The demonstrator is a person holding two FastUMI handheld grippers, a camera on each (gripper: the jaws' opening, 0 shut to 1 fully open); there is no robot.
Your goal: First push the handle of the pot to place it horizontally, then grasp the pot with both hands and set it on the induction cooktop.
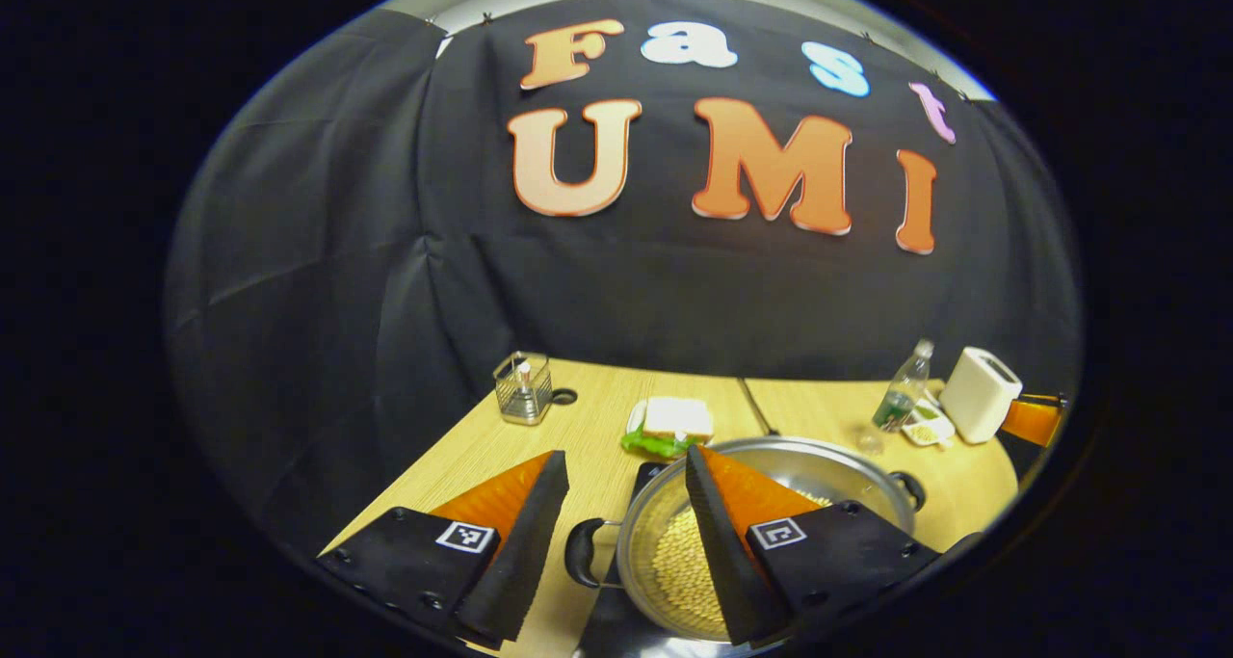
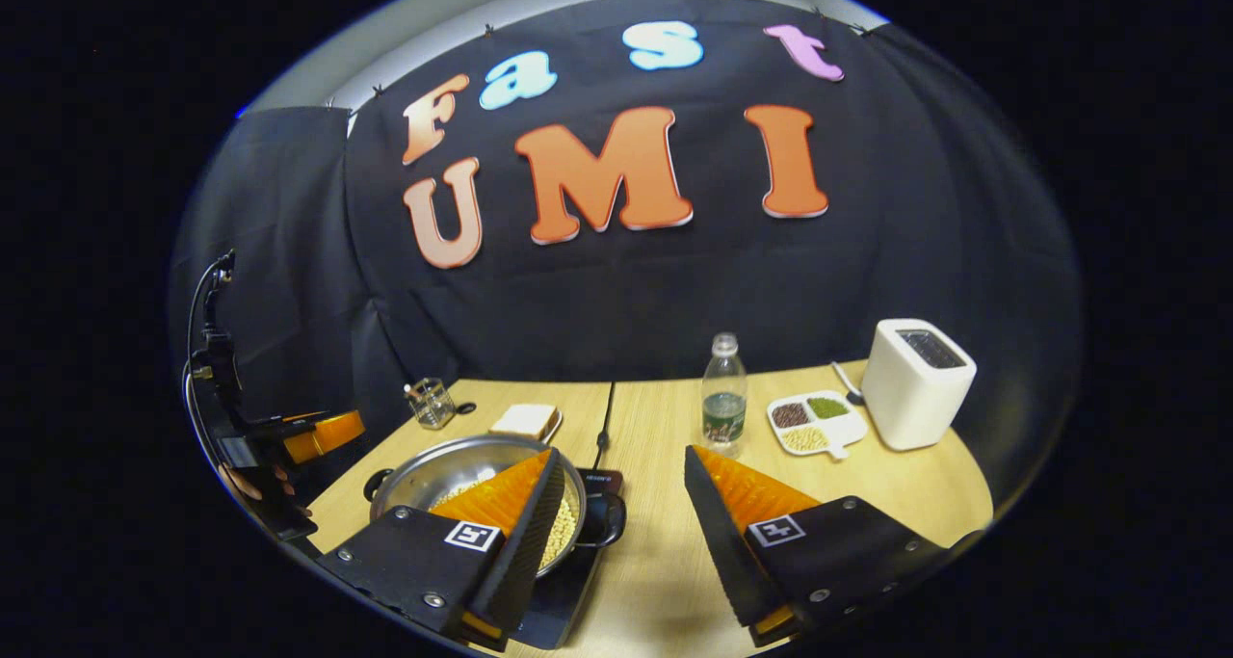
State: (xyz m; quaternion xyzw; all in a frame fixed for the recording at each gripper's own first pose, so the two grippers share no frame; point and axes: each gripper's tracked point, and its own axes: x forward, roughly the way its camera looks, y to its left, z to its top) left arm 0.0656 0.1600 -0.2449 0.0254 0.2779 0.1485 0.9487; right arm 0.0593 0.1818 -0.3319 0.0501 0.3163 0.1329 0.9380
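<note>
Both tongs gape empty: the left gripper [image 1: 626, 542] straddles one loop handle [image 1: 585, 552], the right gripper [image 2: 621, 533] the other. The bean-laden steel pot [image 2: 453, 475] looks heavy, slick; grip the handles.

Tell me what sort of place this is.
Probably a staged kitchen booth for recording: a light wooden table against black cloth, a steel pot of pale beans on a black induction cooktop, a white toaster.
</note>
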